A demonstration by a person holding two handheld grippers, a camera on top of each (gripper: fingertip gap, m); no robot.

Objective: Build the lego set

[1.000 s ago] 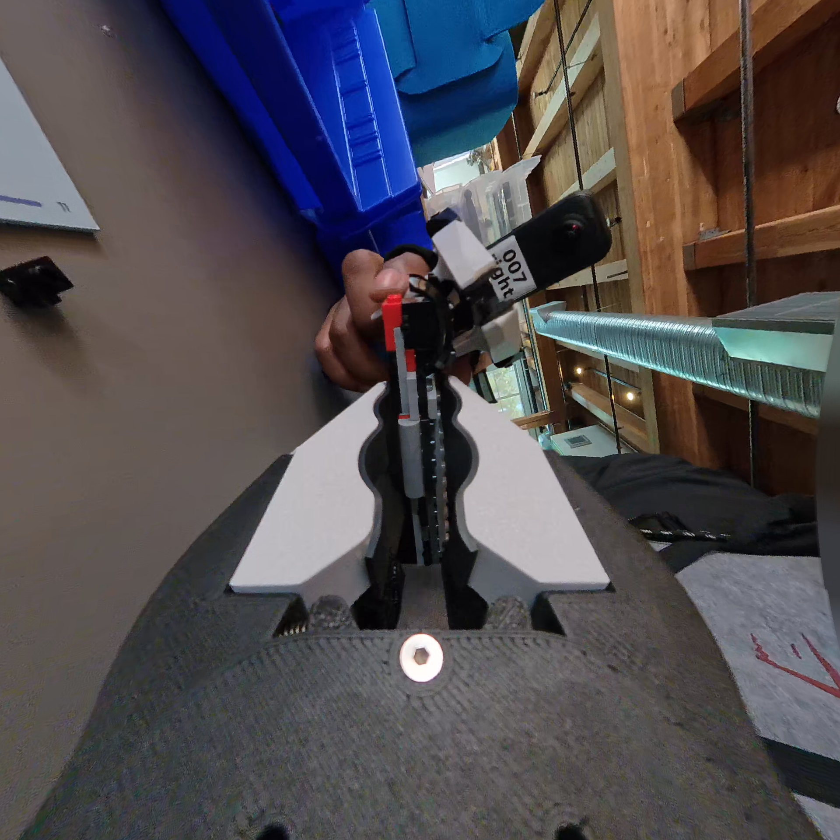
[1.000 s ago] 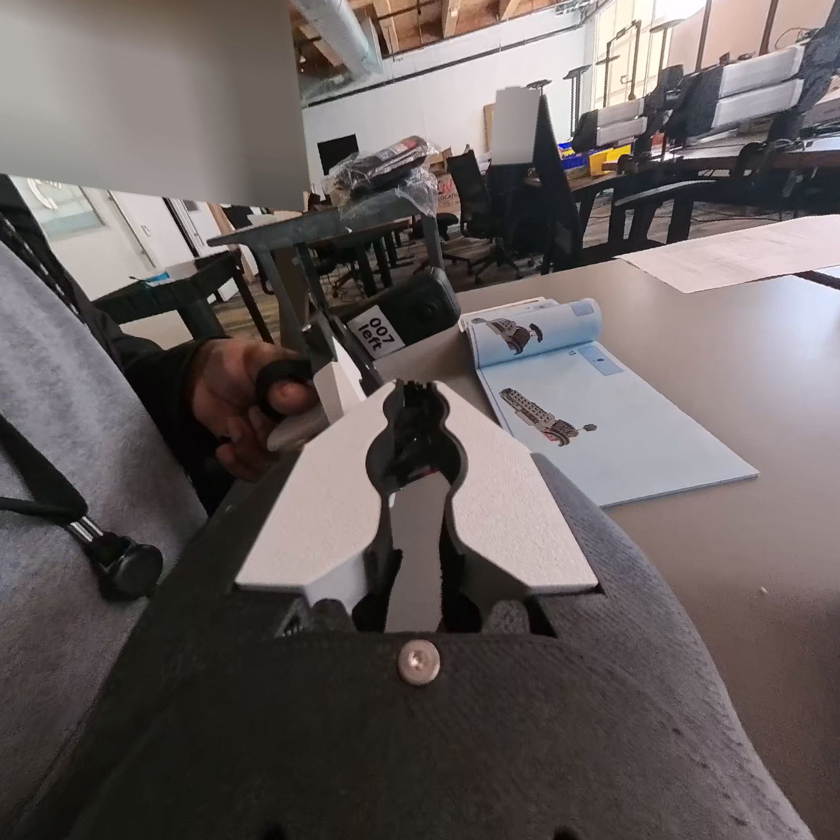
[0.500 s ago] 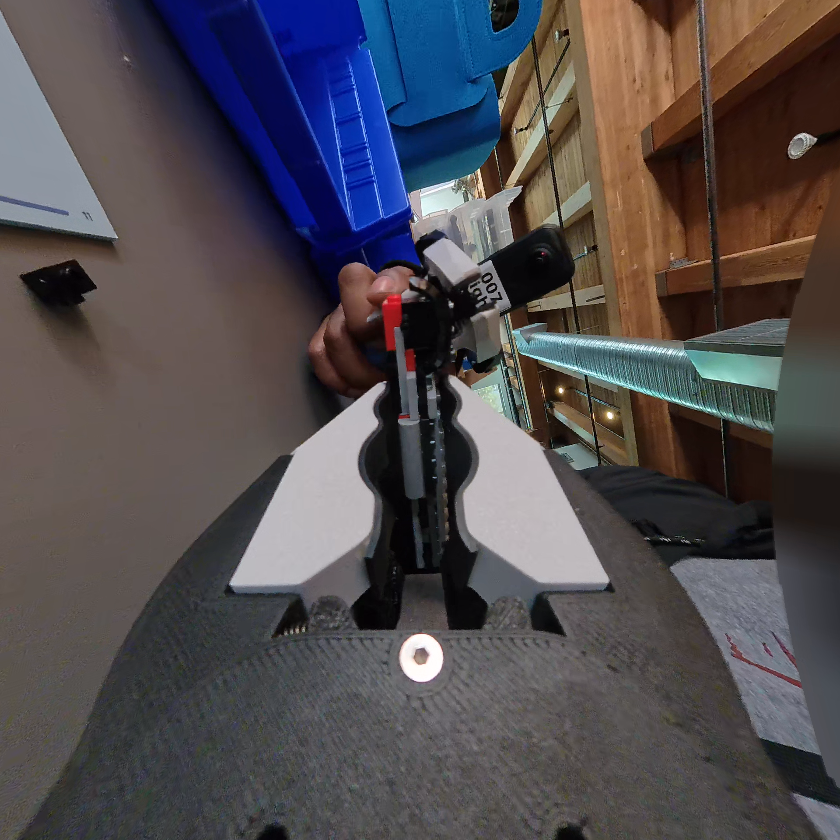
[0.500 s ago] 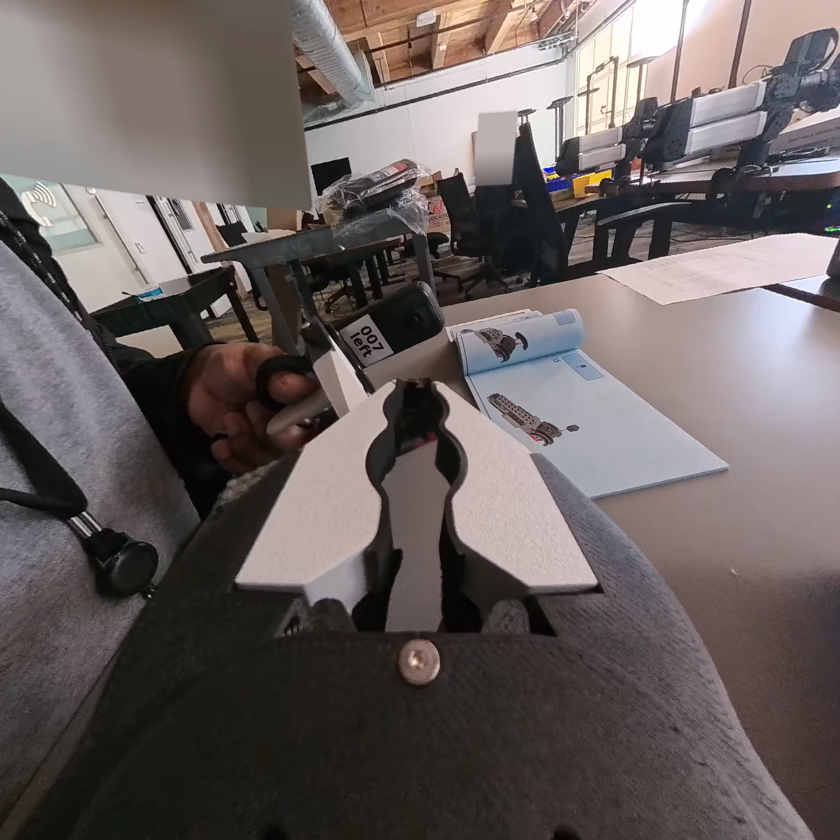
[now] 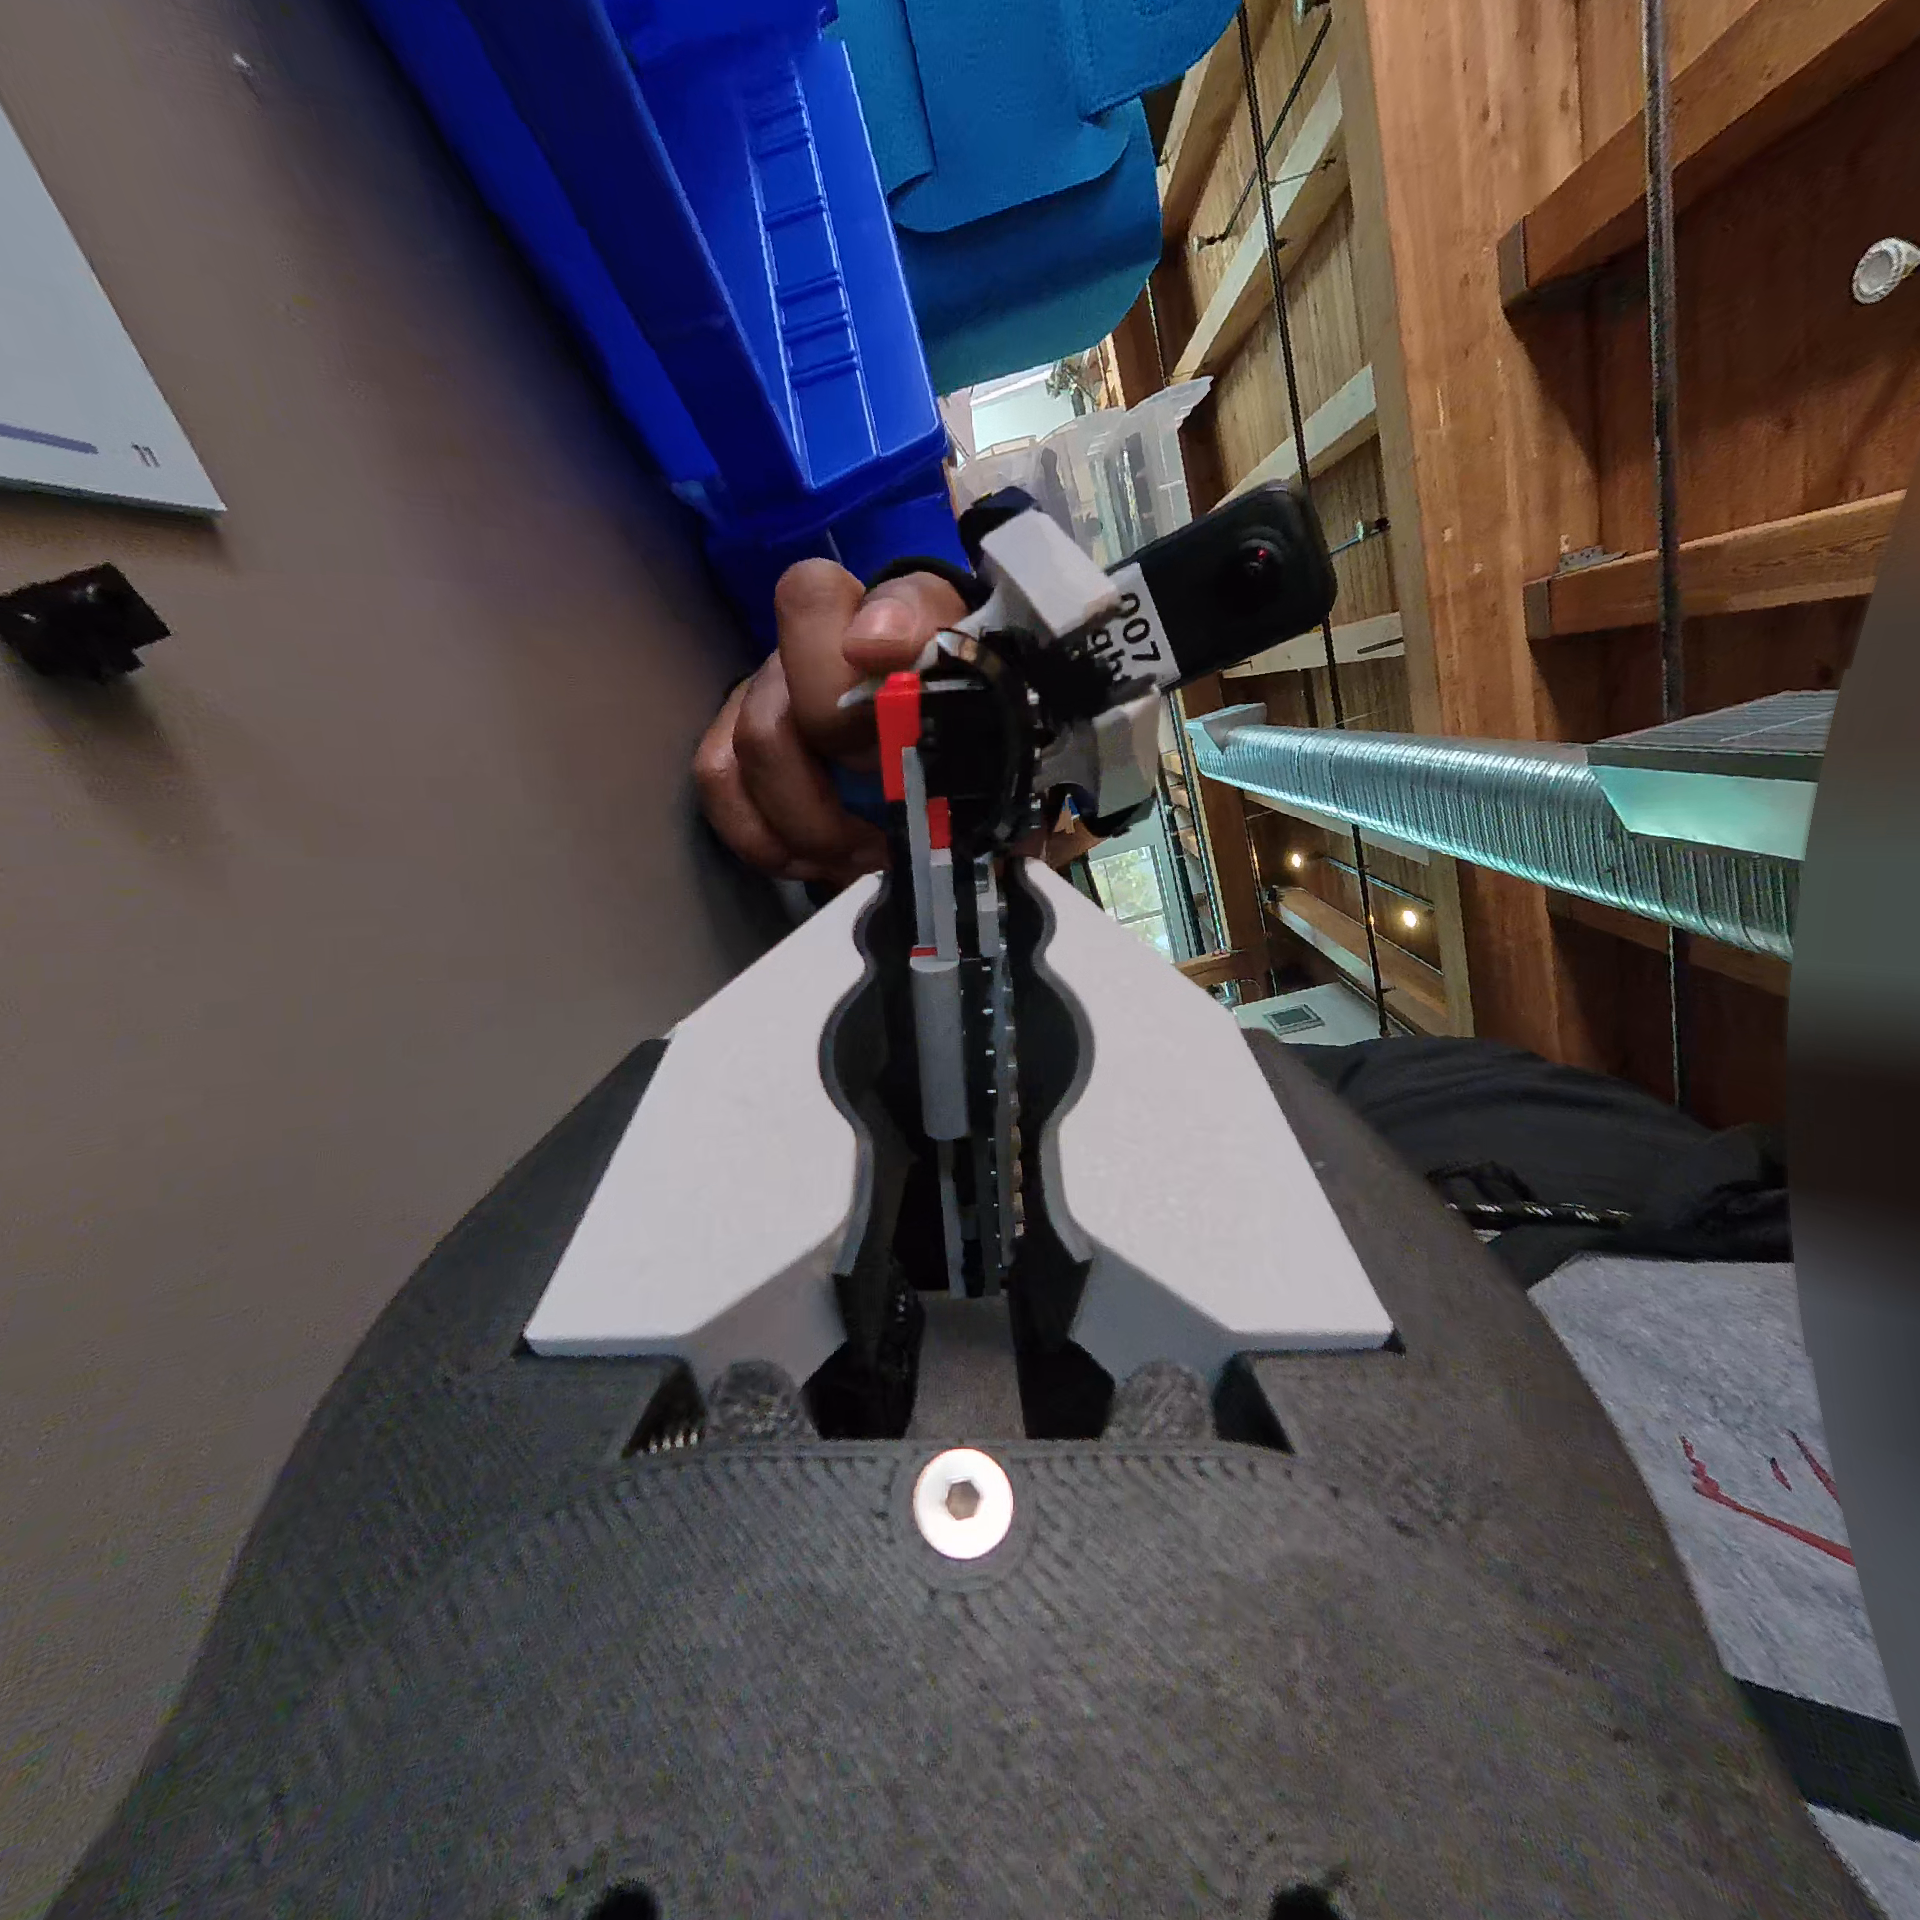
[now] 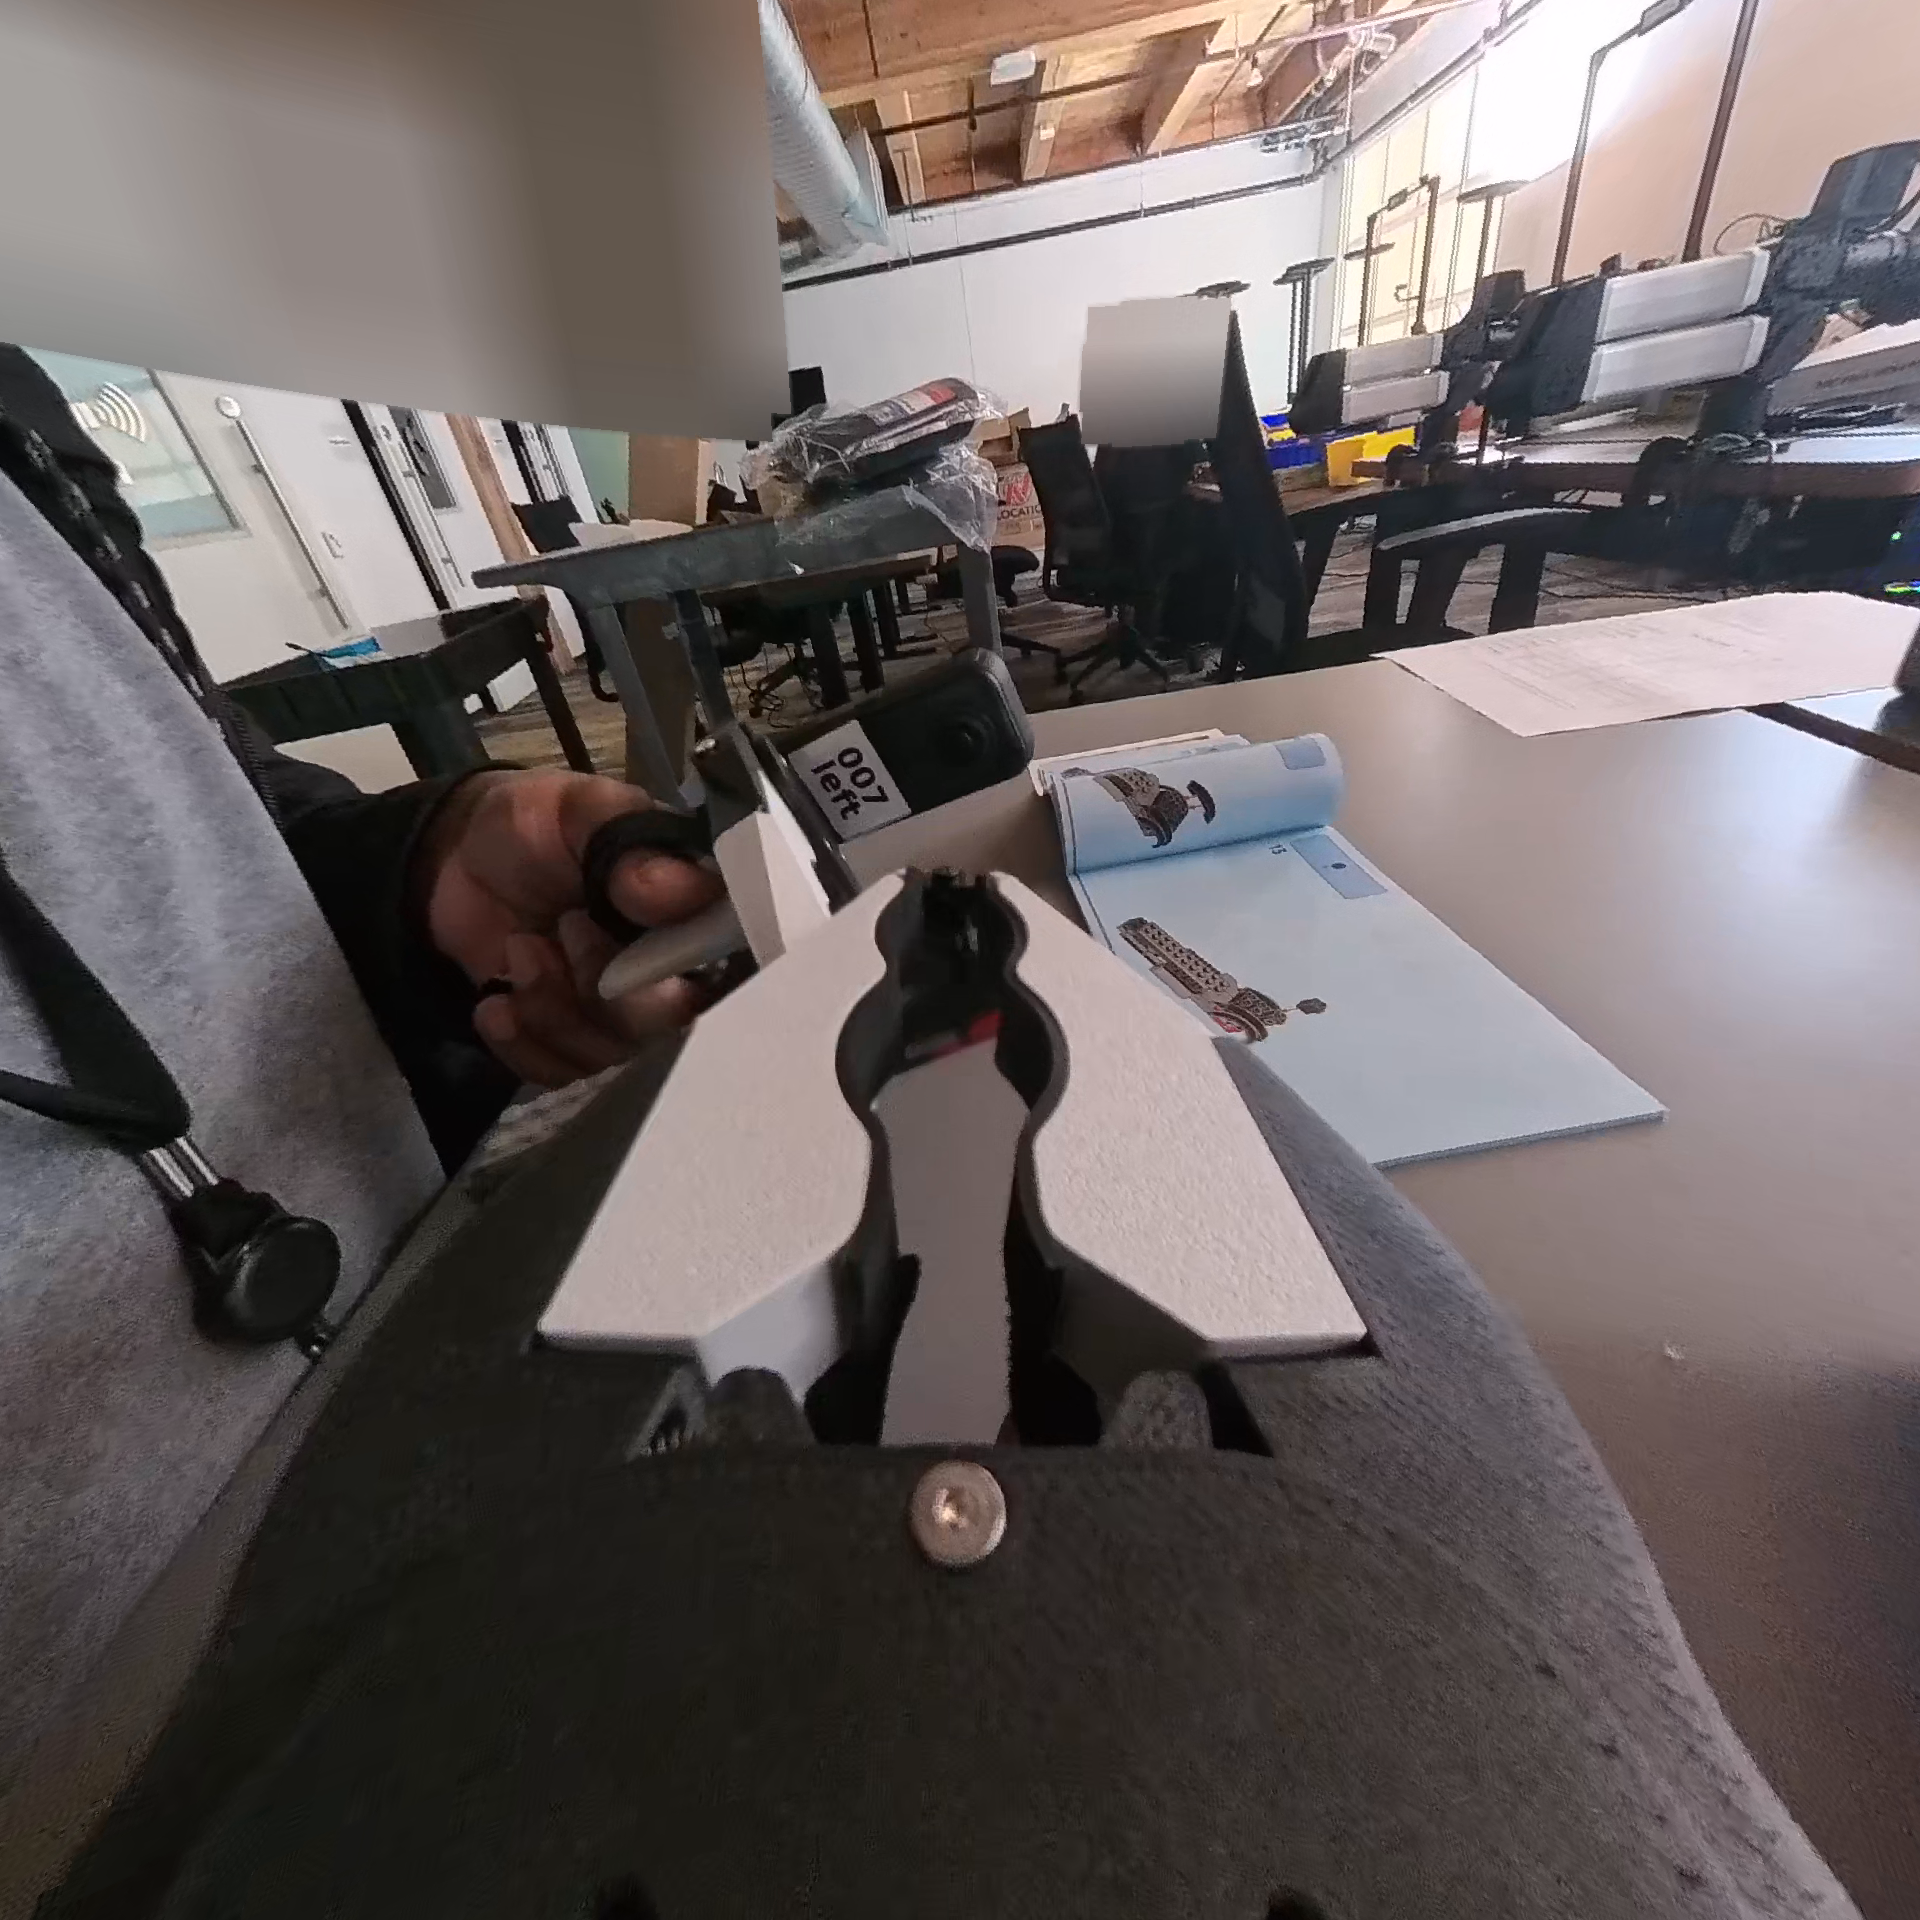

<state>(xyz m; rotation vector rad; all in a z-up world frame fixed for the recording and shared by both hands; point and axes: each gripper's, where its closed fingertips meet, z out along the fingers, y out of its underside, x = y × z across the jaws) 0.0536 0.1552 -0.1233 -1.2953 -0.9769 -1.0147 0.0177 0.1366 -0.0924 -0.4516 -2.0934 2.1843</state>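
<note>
Fingers of left gripper (image 5: 961, 914) clamp the lego assembly (image 5: 961, 1039) edgewise, steadying it while right gripper (image 6: 956, 914) grips its far end, apparently for seating a piece.

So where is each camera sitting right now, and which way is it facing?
Left wrist view: on the left gripper, rolled sideways, facing the blue bins and wooden shelving; shows its jaws shut on the lego assembly and the right hand.
Right wrist view: on the right gripper, facing across the table past the instruction booklet; shows the left hand and a grey sleeve.
Shared: the lego assembly, held at opposite ends; each sees the other gripper.
</note>
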